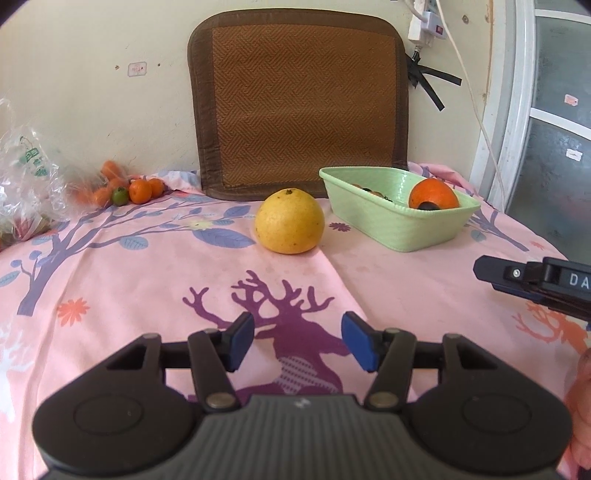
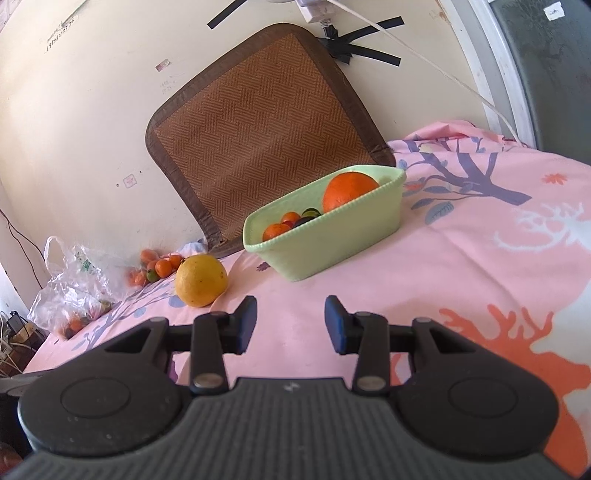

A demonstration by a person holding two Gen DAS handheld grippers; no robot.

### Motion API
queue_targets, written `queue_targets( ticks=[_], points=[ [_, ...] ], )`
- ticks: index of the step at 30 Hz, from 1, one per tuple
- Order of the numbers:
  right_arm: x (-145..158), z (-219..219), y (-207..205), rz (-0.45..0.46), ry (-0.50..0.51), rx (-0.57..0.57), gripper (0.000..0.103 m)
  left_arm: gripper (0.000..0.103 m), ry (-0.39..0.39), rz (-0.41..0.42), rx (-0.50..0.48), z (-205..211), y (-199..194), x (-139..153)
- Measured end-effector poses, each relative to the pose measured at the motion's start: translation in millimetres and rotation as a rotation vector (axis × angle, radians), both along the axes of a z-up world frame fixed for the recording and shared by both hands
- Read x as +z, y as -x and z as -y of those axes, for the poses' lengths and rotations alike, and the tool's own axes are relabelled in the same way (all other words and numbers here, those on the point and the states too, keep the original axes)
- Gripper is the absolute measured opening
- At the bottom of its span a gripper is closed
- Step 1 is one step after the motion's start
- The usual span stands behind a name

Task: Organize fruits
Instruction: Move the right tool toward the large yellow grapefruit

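Left gripper [image 1: 297, 341]: jaws released, nothing between them, held low over the near part of the table [image 1: 388, 280]. Right gripper [image 2: 290, 325]: jaws likewise spread and empty, hovering over the cloth.

Task items: 1 large yellow citrus [image 1: 290, 220] sits alone on the cloth near the middle of the table, just beside the green basket [image 1: 413, 230] but apart from it. The basket stands toward the far right corner and already holds 1 large orange [image 2: 349, 190] with several small fruits [image 2: 284, 225]. More small oranges [image 1: 142, 190], and 1 green fruit among them, lie at the far left edge against the wall, beside a clear plastic bag [image 1: 27, 173] with further fruit inside.

Risks, as judged:
1. The yellow citrus is round and looks wide against the jaw opening; an off-centre grip could squeeze it out and send it rolling.
2. The cloth is soft and creased, so a nudged fruit may roll along a fold toward an edge.
3. The basket looks light; a fruit dropped on its rim could tip or shift it.
4. The 2 grippers are close at the right side and could collide if both reach for the basket.

Surface and room: pink printed cloth with deer and tree motifs covers the table. A woven brown mat [image 1: 295, 99] leans against a cream wall. A power strip [image 1: 428, 22] and its taped cable hang above; a window frame [image 1: 517, 110] stands at the right.
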State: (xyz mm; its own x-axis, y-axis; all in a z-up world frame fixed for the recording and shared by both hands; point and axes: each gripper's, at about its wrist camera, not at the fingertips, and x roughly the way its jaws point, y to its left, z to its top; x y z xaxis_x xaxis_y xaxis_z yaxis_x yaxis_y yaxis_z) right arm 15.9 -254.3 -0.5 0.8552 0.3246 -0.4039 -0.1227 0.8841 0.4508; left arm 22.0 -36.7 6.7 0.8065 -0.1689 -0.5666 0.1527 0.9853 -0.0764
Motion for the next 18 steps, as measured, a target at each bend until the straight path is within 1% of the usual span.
queue_targets(
  ticks=[18],
  points=[
    [-0.2,0.1,-0.5,-0.007,-0.001,-0.003,0.043,0.054,-0.017,0.035,-0.031,1.5,5.3,0.6]
  ],
)
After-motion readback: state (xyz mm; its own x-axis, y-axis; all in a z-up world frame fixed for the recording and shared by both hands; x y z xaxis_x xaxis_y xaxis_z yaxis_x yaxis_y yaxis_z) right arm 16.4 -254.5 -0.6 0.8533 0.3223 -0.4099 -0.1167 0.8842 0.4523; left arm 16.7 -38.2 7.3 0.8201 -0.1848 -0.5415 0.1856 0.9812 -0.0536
